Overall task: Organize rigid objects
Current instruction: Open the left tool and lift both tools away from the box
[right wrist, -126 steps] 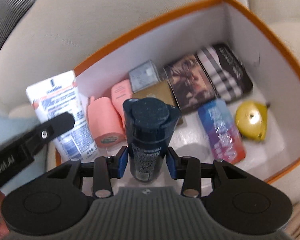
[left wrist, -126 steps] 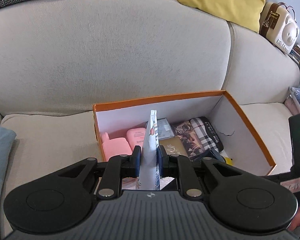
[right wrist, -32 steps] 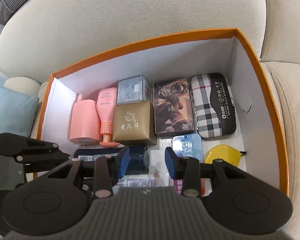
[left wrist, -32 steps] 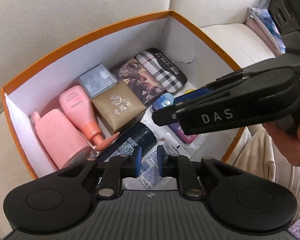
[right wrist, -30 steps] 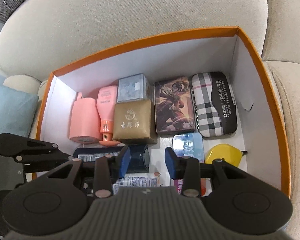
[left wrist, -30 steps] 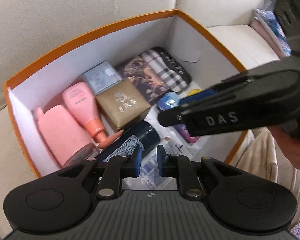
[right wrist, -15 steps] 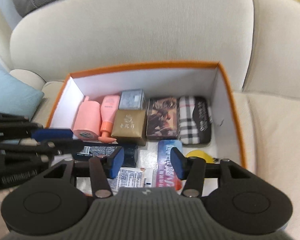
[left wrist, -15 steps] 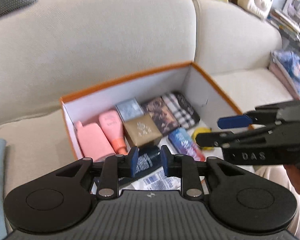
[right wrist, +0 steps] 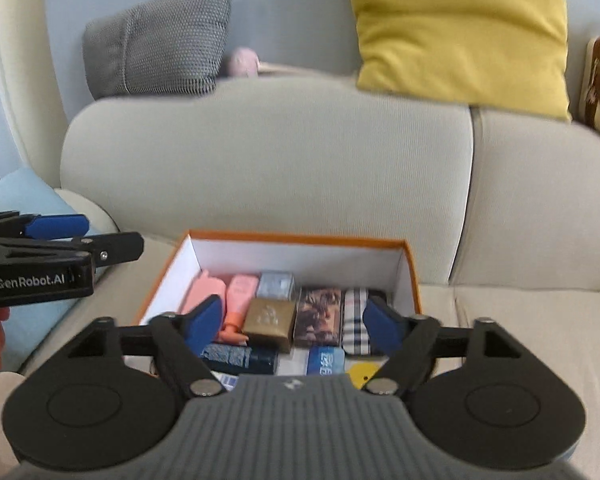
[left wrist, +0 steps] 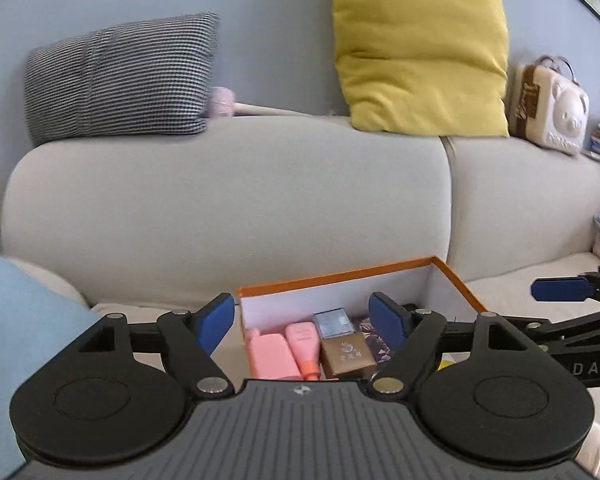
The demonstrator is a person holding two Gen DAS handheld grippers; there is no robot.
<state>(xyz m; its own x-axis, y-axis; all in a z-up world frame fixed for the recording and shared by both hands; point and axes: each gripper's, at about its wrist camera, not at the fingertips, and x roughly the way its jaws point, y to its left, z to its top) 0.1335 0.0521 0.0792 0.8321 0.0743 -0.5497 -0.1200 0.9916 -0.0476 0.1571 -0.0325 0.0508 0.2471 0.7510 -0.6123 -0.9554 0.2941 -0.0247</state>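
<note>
Orange-rimmed cardboard box (right wrist: 411, 276) with white inner walls sits on the seat of the beige fabric sofa (left wrist: 228, 208). Inside lie a pink bottle (right wrist: 240, 296), a gold square box (right wrist: 270, 322), a picture-printed tin (right wrist: 318, 316), a checked case (right wrist: 354, 320) and a dark blue bottle (right wrist: 240, 358). The left claw (left wrist: 304, 320) and the right claw (right wrist: 290, 322) are both wide open and hold nothing, above the box's near side.

I count one orange cardboard box (right wrist: 413, 276), two pink plastic bottles (right wrist: 242, 298), three cushions (left wrist: 420, 48) and two grippers (left wrist: 302, 320).
</note>
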